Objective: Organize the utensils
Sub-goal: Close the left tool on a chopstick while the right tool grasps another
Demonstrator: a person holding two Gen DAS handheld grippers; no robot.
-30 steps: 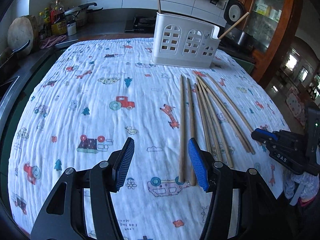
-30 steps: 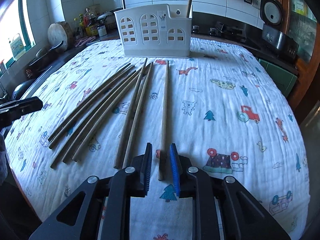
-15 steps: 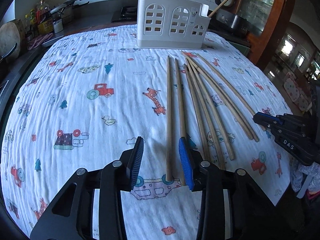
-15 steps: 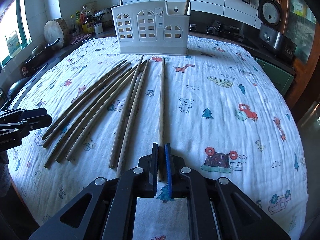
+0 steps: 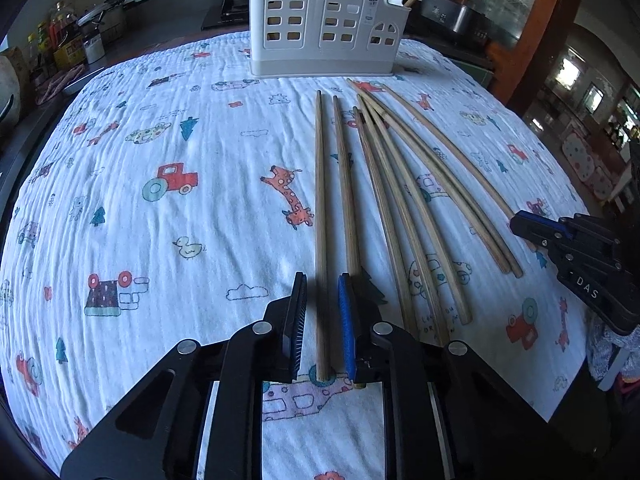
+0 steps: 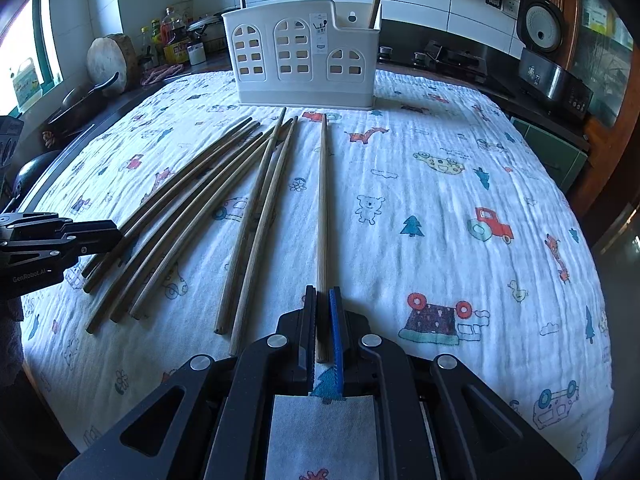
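Right gripper [image 6: 322, 322] is clamping the near end of one chopstick [image 6: 322, 216], jaws fully closed on it. The stick's long axis is running straight away from the jaws toward the white utensil caddy [image 6: 300, 56], and it is lying apart from the rest, on the right edge of the spread in that view.

Left gripper [image 5: 322, 330] is straddling the near end of another chopstick [image 5: 320, 208]. Its jaws have just been closing and are sitting narrow, stick between them, but there is a visible gap on each side, so the pads are not pressing yet. Same axis: pointing straight ahead at the caddy [image 5: 320, 28]. A neighbouring stick [image 5: 345, 184] is lying just beside the blue pad, so a stray catch looks possible.

Each hand is working its own end of the spread; the remaining chopsticks [image 6: 192, 216] are fanning out between them, loose.

Surface is a crinkled white cloth [image 5: 168, 128] printed with cars and animals, soft under the sticks. The caddy at the far edge is already holding one chopstick upright. Kitchen counter with bottles and a rice cooker [image 6: 540, 24] behind.
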